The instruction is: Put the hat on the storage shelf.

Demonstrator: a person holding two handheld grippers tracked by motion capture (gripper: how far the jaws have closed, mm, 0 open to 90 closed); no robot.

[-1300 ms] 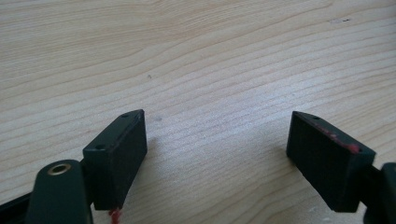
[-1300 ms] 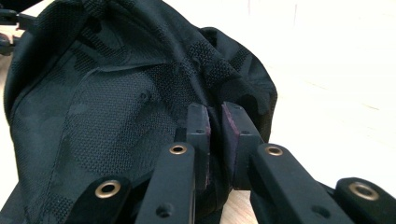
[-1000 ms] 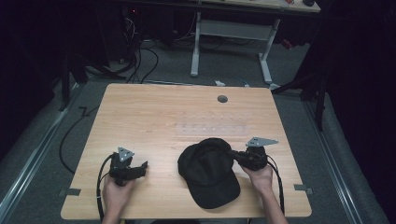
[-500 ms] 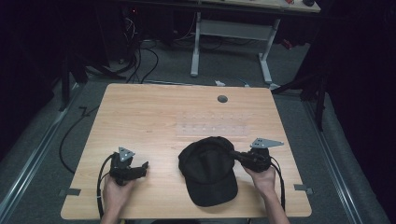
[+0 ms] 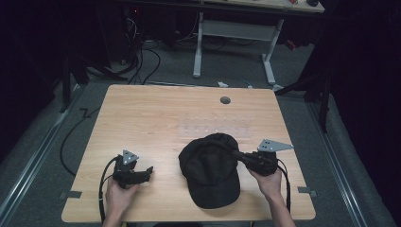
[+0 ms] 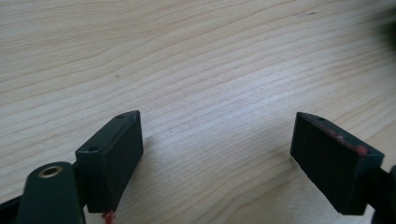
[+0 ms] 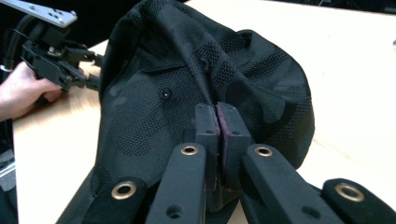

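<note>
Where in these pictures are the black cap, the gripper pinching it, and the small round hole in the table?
black cap (image 5: 208,175): high view, on its crown.
right gripper (image 7: 217,122): right gripper view, where its shut jaws pinch the cap.
round hole (image 5: 225,100): high view, on its grey middle.

- The cap (image 7: 205,88), pinched between the right gripper's (image 7: 217,116) fingers (image 7: 205,128), was black woven cloth, matt, with a fine mesh-like texture and a faint darker pattern.
- Those fingers were matt black plastic, with brass-coloured metal eyelets behind them.
- The worktop (image 6: 196,60) under the left gripper's (image 6: 217,144) fingers (image 6: 112,158) was pale wood with a fine streaked grain, smooth with a slight sheen.
- The left fingers were matt black and smooth, with traces of red at their edges.
- The plate (image 5: 274,145) behind the right fingers looked like dull grey metal.
</note>
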